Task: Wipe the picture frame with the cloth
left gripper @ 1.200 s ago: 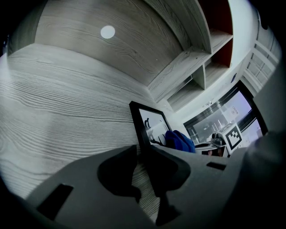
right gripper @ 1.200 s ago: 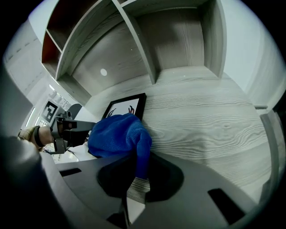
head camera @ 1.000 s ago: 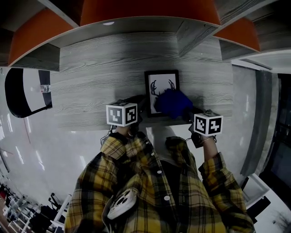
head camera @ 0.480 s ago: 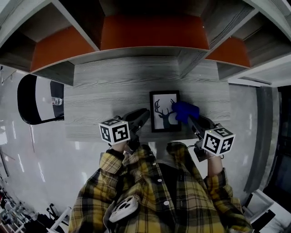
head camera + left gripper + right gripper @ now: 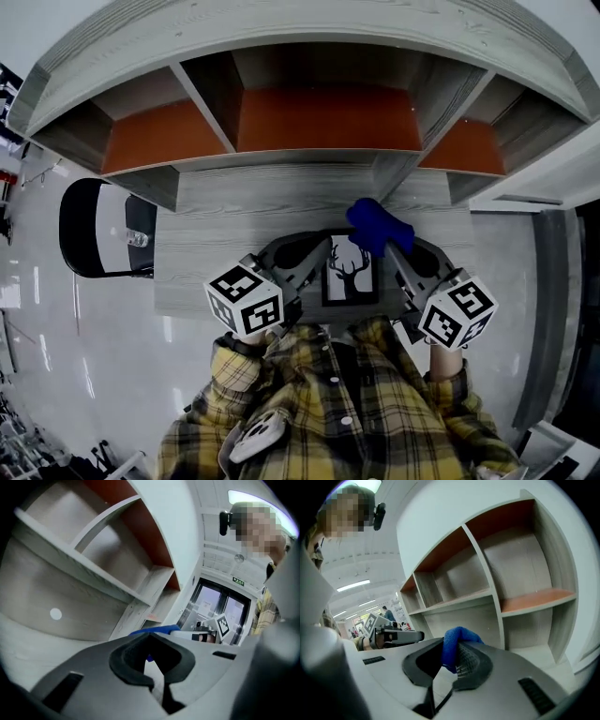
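Picture frame (image 5: 351, 270), showing a deer print, sits at the near edge of the grey wood-grain table (image 5: 234, 202), below the shelving unit (image 5: 319, 122) with its orange-backed bays. A black chair (image 5: 94, 230) stands off the table's left end.

Both arms, in yellow plaid sleeves (image 5: 309, 394), are drawn in close to the chest and reach forward, one on each side of the frame. The left gripper (image 5: 314, 246) points at the frame's upper left corner. The right gripper (image 5: 394, 242) angles in above the upper right corner, and the blue cloth (image 5: 377, 225) bunches out past the frame's top edge.

Only the right gripper view shows the grip itself: the jaws are clamped on a fold of cloth (image 5: 457, 644). The left gripper view shows its jaws drawn nearly together, with a pale sliver in the narrow gap that cannot be identified, and the cloth's edge (image 5: 154, 631) just beyond. Neither gripper view shows the frame plainly.
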A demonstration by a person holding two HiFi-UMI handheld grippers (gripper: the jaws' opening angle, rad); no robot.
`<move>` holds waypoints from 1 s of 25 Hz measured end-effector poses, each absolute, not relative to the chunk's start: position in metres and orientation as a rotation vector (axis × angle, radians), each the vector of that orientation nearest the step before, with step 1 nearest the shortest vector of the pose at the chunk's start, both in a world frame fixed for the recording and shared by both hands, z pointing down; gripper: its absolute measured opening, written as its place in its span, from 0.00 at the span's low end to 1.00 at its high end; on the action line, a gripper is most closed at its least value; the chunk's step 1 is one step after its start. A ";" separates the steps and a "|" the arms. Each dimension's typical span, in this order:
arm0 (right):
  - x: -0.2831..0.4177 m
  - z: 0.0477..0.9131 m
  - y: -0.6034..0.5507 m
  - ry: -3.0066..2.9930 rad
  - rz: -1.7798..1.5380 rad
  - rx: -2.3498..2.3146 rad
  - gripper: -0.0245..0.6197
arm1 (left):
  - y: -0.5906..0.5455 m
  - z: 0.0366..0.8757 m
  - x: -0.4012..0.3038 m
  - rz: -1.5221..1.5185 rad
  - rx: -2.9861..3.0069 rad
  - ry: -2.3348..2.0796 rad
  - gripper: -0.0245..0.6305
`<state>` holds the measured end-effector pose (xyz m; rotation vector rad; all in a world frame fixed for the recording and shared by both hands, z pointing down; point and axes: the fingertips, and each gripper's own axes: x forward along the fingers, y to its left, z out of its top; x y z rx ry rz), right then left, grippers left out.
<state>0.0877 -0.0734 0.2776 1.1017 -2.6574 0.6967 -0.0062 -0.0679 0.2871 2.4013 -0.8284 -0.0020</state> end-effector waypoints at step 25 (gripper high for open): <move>0.061 0.213 -0.072 -2.811 0.457 1.044 0.10 | -0.082 0.217 -0.010 0.000 2.587 -0.842 0.04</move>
